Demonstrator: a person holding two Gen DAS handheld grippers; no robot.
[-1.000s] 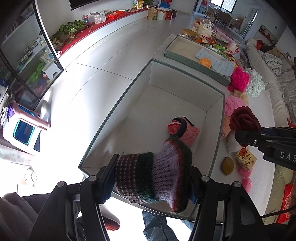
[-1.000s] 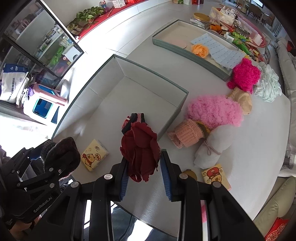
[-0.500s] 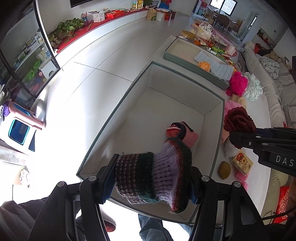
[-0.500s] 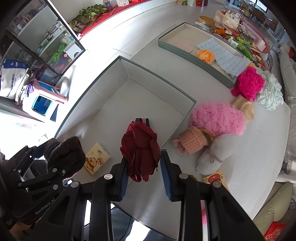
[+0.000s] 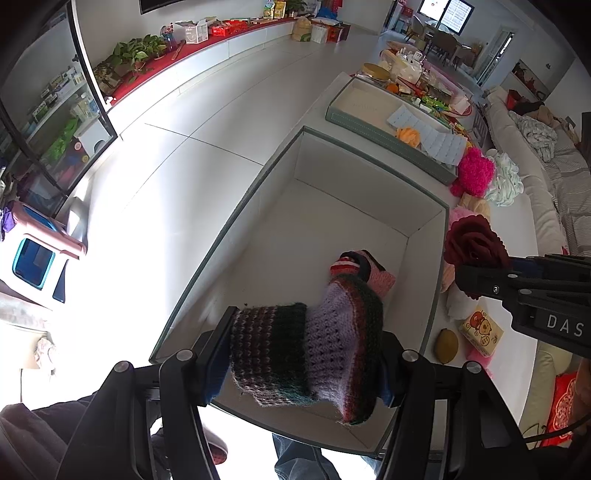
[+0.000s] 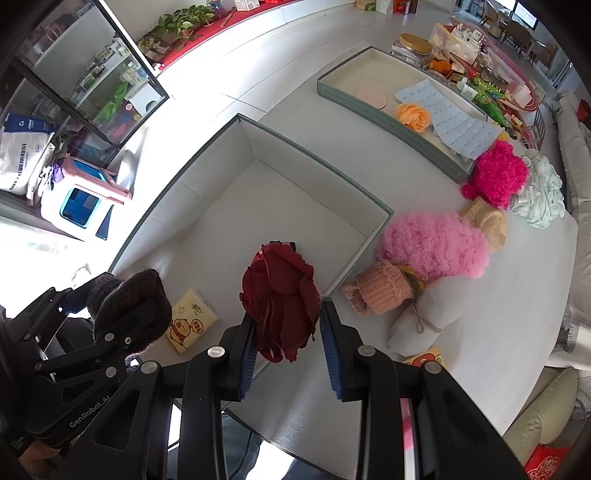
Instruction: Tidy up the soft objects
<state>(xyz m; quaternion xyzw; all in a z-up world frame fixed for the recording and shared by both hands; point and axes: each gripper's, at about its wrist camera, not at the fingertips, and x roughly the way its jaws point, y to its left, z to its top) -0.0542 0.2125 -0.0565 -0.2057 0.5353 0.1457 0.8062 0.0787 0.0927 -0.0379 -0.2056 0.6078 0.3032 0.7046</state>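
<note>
Left gripper [image 5: 304, 363] is clamped tight on the knitted hat [image 5: 306, 354], and it's risen a touch over the near end of the box [image 5: 424, 236] since a second ago. Right gripper [image 6: 286, 328] pinches the dark red fabric rose [image 6: 280, 299] above the box's near wall, barely shifted. Both loads look poised for dropping beside the striped knit [image 5: 364, 269] inside.

A pink stool [image 6: 83, 199] with a blue inset stands on the floor at left. Potted plants [image 6: 181, 18] line the red ledge at top. A sofa [image 5: 546, 199] runs along the right.
</note>
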